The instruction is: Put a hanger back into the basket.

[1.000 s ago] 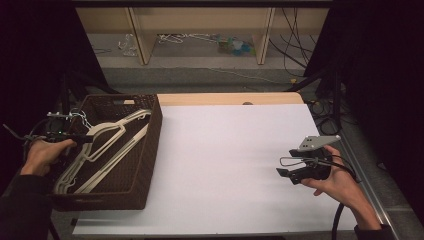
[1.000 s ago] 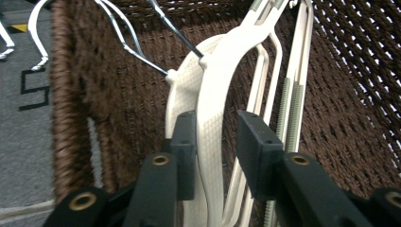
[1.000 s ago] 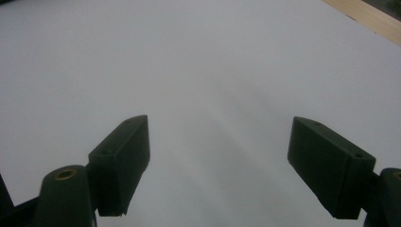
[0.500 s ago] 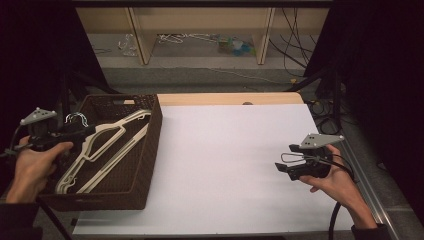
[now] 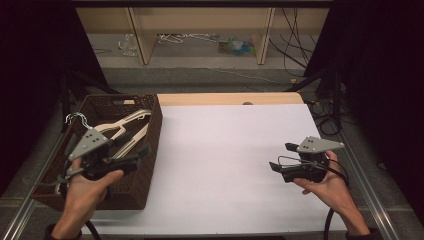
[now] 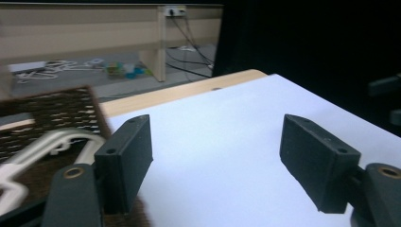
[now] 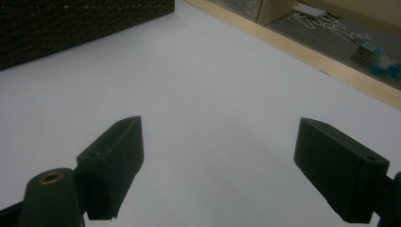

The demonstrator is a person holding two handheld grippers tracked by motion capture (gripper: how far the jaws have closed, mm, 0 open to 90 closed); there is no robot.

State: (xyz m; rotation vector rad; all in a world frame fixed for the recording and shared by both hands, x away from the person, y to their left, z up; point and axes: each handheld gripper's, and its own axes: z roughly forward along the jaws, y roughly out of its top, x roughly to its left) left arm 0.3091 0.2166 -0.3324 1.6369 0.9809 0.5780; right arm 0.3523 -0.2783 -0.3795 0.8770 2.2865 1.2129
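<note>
Up and across to the right with the left gripper (image 5: 141, 155). A moment ago down low at the far left side of the basket (image 5: 152, 145), right at the white hangers (image 5: 125, 122). Now over the basket's right wall, in the lower left of the high view, pointing toward the white counter (image 5: 225, 165). With jaws that have just been opening, now spread wide and with nothing between them. Same story in the left gripper view: two black jaws far apart, plain white counter in the gap, and a blurry bit of hanger (image 6: 52, 142) and brown basket (image 6: 56, 111) off at the left edge.

No change for the hangers. Lying flat inside the basket on the left side of the high view, with one wire hook poking up near the far left corner. Not touched by either gripper.

Hardly any move for the right gripper (image 5: 281, 156). Low over the counter at the lower right of the high view, well apart from the basket. Spread as wide as can be, a touch wider than before, and holding nothing. Just bare white counter between its jaws in the right gripper view, with the dark basket (image 7: 71, 23) far off at the upper left.

Probably means the letting go is done: hangers in the basket, both grippers free. Looks like the end of this step. Nothing else to pick up on the counter. One small worry: bumping the basket wall with the left gripper on the way across.
</note>
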